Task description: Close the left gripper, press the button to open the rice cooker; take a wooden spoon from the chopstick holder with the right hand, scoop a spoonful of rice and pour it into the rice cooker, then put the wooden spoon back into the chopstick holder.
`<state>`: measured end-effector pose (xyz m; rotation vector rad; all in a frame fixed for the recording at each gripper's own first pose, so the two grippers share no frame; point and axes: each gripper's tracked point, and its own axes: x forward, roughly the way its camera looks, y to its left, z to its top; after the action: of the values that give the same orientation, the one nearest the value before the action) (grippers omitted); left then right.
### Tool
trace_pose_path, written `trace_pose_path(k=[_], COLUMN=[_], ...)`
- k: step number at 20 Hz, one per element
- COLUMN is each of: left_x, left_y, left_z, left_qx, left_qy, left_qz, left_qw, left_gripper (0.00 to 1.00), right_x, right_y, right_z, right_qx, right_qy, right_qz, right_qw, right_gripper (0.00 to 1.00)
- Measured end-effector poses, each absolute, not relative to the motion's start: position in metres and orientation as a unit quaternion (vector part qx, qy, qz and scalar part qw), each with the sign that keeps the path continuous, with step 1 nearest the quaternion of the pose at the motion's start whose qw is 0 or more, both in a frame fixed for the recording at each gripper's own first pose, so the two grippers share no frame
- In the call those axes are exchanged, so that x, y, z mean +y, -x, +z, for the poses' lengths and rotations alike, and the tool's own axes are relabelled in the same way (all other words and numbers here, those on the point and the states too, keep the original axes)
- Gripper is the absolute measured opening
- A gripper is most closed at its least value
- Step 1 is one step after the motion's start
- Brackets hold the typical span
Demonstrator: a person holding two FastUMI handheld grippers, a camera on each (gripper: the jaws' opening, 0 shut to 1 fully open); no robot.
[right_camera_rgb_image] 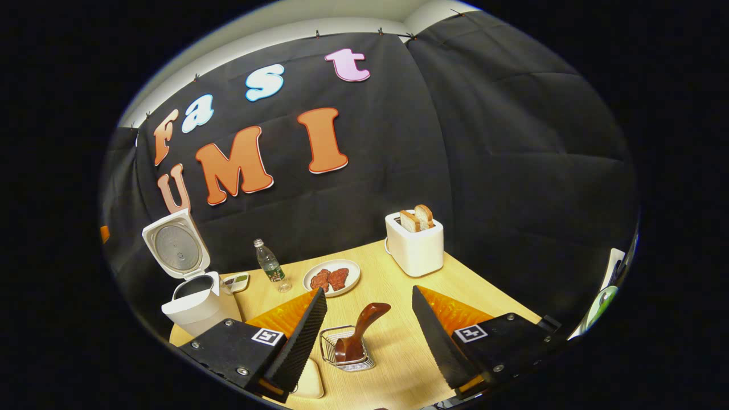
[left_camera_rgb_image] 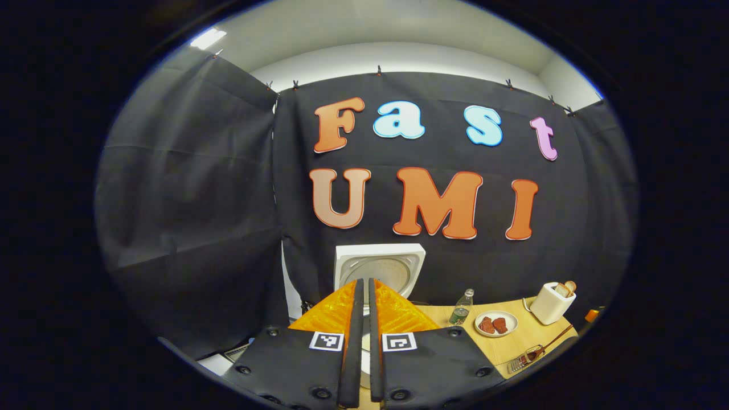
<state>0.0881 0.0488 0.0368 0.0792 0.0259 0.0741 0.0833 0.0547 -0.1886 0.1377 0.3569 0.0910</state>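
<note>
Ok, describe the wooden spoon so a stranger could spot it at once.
Start at the white toaster on the wooden table. Come toward the camera to the small wire chopstick holder. The wooden spoon stands tilted in it, the only glossy dark-brown utensil there.

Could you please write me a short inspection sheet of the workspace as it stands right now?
Surface: wooden table, light grain.
Job's things: rice cooker with lid up; wooden spoon standing in the wire chopstick holder.
Clutter: toaster holding bread, plate of meat, water bottle, small dish.
Grippers: left tool fingers together; right tool open, either side of the spoon, not touching.
Cables: nothing seen.
Surroundings: black cloth wall.
</note>
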Motion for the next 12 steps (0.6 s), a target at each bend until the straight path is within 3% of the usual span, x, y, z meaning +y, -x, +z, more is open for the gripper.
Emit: trace_pose_path(k=[2, 4, 6, 8, 11, 12], left_x=[0.047, 0.048, 0.057, 0.058, 0.061, 0.068], left_y=[-0.075, -0.064, -0.056, -0.043, -0.034, -0.032], left_z=[0.047, 0.06, 0.073, 0.076, 0.072, 0.072], left_qx=[0.007, -0.001, -0.015, -0.018, -0.01, -0.012], left_qy=[-0.025, -0.019, -0.033, -0.047, -0.051, -0.049], left_qz=[0.034, 0.034, 0.048, 0.056, 0.063, 0.073], left_qw=[0.999, 0.999, 0.998, 0.997, 0.997, 0.996], left_gripper=[0.13, 0.53, 0.42, 0.52, 1.0, 0.99], right_x=[0.052, 0.053, 0.055, 0.056, 0.067, 0.068], right_y=[-0.093, -0.096, -0.098, -0.103, -0.104, -0.105], right_z=[-0.203, -0.224, -0.242, -0.258, -0.274, -0.278], right_qx=[0.188, 0.21, 0.23, 0.245, 0.265, 0.271], right_qy=[-0.085, -0.108, -0.133, -0.146, -0.162, -0.168], right_qz=[0.046, 0.049, 0.053, 0.053, 0.064, 0.065], right_qw=[0.977, 0.97, 0.963, 0.957, 0.948, 0.946], right_gripper=[0.94, 0.95, 0.94, 0.93, 0.87, 0.87])
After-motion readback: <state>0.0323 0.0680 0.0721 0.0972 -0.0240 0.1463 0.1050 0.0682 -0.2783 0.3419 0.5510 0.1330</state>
